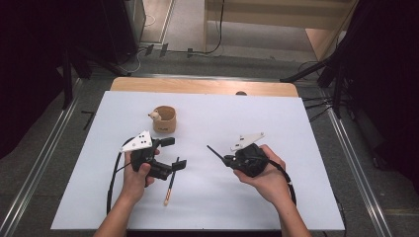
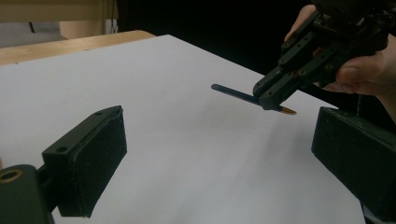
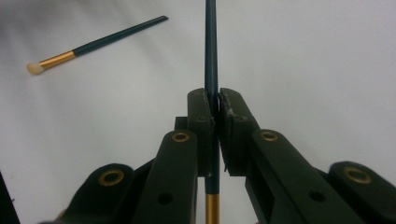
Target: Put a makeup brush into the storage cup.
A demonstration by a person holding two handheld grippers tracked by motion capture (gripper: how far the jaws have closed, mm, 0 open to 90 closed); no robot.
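White sheet (image 1: 207, 192) covers a wooden table (image 1: 202, 86), wood strip bare along the far edge. Grey carpet floor (image 1: 39, 143) around it. Metal rails (image 1: 44, 158) run down frame left and right. Black curtains (image 1: 29, 59) in both upper corners. Cables (image 1: 148, 49) on floor at top. Light wood furniture (image 1: 281, 15) upper right. Lighting even, dim.

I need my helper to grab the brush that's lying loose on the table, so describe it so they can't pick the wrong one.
On the white table, look near the front edge, just right of the person's left gripper. The loose brush lies flat there, dark handle pointing away, pale tip toward the person. The other brush is off the table, clamped in the right gripper.
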